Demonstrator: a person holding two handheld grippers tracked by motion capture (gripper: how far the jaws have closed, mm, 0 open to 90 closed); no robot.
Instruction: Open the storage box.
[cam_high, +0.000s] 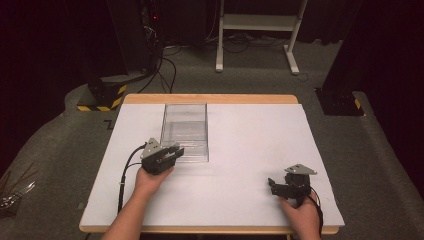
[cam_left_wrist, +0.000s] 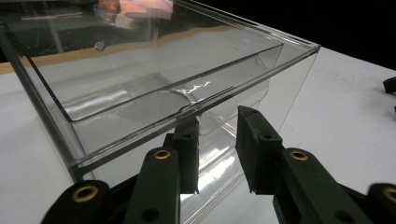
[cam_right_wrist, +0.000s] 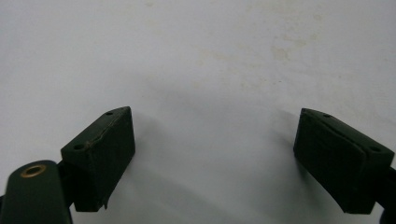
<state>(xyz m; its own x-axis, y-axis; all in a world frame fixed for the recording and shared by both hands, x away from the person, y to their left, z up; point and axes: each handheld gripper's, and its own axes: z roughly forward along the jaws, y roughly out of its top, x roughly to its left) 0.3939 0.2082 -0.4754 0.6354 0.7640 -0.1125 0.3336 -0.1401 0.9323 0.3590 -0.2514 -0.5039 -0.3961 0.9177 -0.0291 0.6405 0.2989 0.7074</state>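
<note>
A clear plastic box (cam_high: 184, 131) is seen on the white table (cam_high: 240, 165), left of the middle, with its long side running away from the person and its top open. No other object is set on the board around it; beyond the far wooden edge, white frame legs (cam_high: 256, 35) and dark stands are seen on the grey floor. The left gripper (cam_high: 176, 151) is held level at the box's near left corner, with the left hand (cam_high: 150, 180) behind it and the forearm brought in from below. In the left gripper view its jaws are seen partly closed around the box's near wall, one inside and one outside; whether the pads press on it cannot be told. The right gripper (cam_high: 272, 184) is rested well apart at the near right, its jaws spread wide over bare table.
</note>
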